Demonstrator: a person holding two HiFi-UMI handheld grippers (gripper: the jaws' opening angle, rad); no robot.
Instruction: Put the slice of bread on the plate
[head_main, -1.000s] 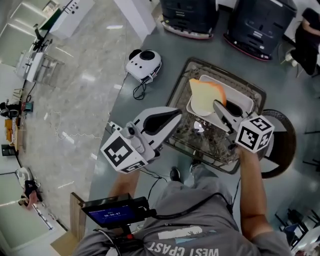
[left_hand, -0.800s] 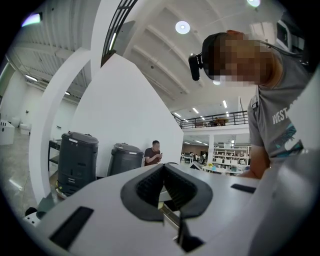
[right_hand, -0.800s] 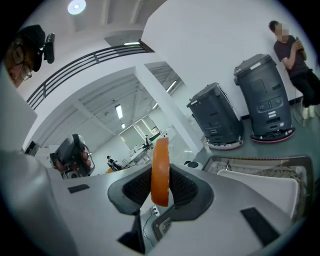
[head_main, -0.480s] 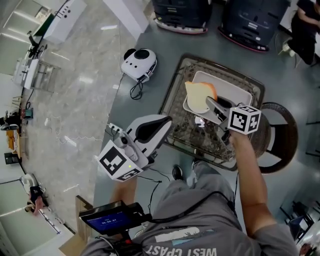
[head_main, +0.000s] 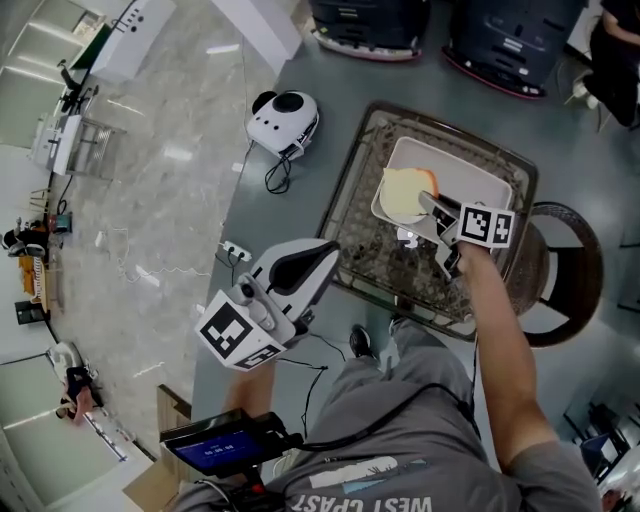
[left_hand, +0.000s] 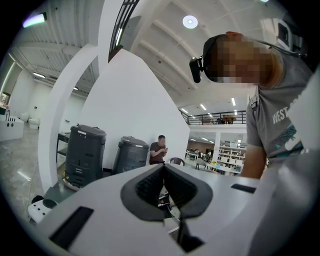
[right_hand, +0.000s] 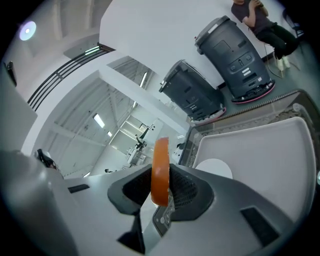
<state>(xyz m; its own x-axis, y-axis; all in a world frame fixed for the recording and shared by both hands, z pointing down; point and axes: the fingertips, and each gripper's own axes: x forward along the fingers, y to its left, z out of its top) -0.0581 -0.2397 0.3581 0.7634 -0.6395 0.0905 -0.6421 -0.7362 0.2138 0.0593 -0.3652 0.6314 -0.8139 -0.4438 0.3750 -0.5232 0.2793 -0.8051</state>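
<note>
The slice of bread (head_main: 406, 192), pale with an orange crust, hangs over the left part of the white rectangular plate (head_main: 470, 180). My right gripper (head_main: 428, 204) is shut on its near edge. In the right gripper view the bread (right_hand: 161, 155) stands edge-on between the pads of that gripper (right_hand: 161, 186), with the plate (right_hand: 265, 155) just beyond. I cannot tell whether bread and plate touch. My left gripper (head_main: 322, 252) hovers off the tray's left side; in its own view the left gripper (left_hand: 164, 186) is shut with nothing between its pads.
The plate lies in a woven tray (head_main: 400, 275) on the grey table (head_main: 270, 200). A white round device (head_main: 285, 122) with a cable sits at the back left, a power strip (head_main: 232, 250) at the table's left edge. Dark bins (right_hand: 235, 55) stand behind; a round stool (head_main: 565, 275) is right.
My right gripper has come down toward the plate with the bread, and the slice has rolled. The left gripper has sunk a little, toward the lower left of the view.
</note>
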